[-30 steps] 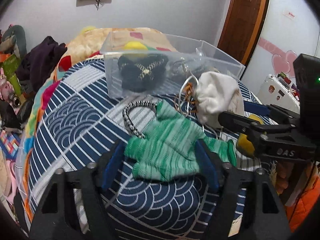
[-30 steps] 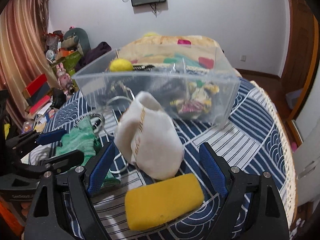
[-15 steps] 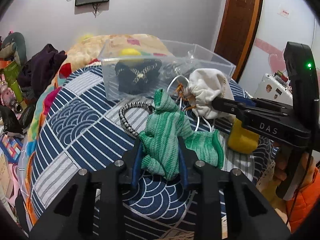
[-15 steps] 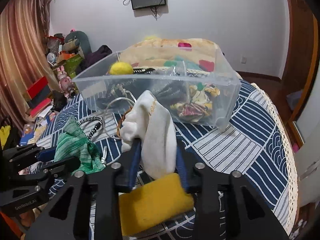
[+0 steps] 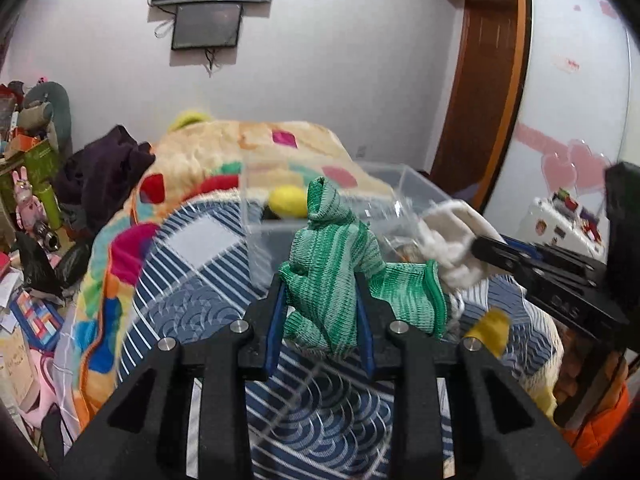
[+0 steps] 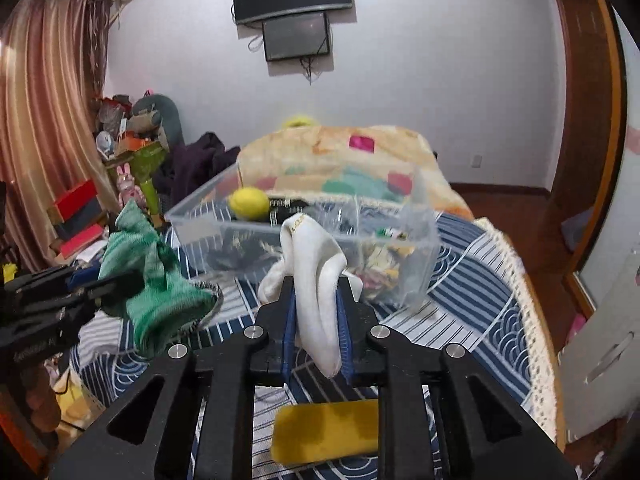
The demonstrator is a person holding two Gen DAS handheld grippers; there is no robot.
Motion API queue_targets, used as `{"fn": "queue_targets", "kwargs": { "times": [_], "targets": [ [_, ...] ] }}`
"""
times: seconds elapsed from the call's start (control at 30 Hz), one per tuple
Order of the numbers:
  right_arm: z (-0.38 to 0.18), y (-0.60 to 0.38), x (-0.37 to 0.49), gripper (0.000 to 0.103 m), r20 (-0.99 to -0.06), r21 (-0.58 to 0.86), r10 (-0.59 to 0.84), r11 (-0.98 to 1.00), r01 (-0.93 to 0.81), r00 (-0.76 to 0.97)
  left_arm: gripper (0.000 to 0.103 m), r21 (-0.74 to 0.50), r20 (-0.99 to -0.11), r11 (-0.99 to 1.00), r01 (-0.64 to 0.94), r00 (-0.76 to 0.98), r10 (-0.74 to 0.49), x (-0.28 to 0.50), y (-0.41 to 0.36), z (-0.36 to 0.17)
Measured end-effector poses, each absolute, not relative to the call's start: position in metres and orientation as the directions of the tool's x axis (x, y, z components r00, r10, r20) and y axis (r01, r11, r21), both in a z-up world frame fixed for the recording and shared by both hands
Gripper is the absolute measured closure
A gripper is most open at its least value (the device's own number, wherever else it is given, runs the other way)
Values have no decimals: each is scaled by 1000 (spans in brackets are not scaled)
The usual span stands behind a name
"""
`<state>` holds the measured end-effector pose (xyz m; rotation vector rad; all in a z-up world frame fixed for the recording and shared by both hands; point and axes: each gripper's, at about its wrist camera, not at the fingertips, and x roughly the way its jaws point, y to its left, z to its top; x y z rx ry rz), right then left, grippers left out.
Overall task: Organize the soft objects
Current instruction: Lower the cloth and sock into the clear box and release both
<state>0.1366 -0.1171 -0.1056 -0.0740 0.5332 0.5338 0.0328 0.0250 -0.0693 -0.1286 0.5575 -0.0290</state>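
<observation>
My left gripper (image 5: 322, 300) is shut on a green striped knit cloth (image 5: 332, 264) and holds it lifted above the bed; the cloth also shows in the right wrist view (image 6: 156, 280). My right gripper (image 6: 316, 312) is shut on a white cloth pouch (image 6: 316, 276), lifted in front of the clear plastic bin (image 6: 416, 240). The pouch shows in the left wrist view (image 5: 452, 240), right of the green cloth. The bin (image 5: 416, 188) holds a yellow ball (image 6: 248, 204) and several dark and patterned soft items.
A yellow sponge (image 6: 324, 432) lies on the blue patterned bedspread (image 6: 480, 312) below my right gripper. A colourful blanket (image 5: 240, 152) lies behind the bin. Clutter and boxes (image 6: 80, 216) stand left of the bed. The bed edge with its lace trim (image 6: 532, 328) runs along the right.
Both grippers have risen with their cloths, lifting them off the bedspread toward the bin. A second ago both were open around the cloths; they closed on them half a second ago.
</observation>
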Motion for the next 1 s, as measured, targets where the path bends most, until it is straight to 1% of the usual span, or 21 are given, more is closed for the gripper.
{"fn": "queue_targets", "kwargs": {
  "times": [0.43, 0.63, 0.77, 1.0],
  "targets": [
    [-57, -123, 137, 87, -349, 41, 461, 877, -478, 816, 72, -107, -430, 992, -73, 903, 20, 61, 42, -31],
    [-38, -124, 146, 87, -281, 41, 439, 894, -446, 853, 72, -122, -418, 989, -80, 908, 22, 82, 44, -24],
    [-41, -122, 160, 87, -287, 32, 401, 911, -410, 870, 72, -128, -436, 989, -79, 900, 15, 102, 43, -30],
    [-62, -116, 183, 87, -365, 27, 361, 926, -377, 858, 72, -113, -502, 990, -89, 864, 21, 133, 34, -53]
  ]
}}
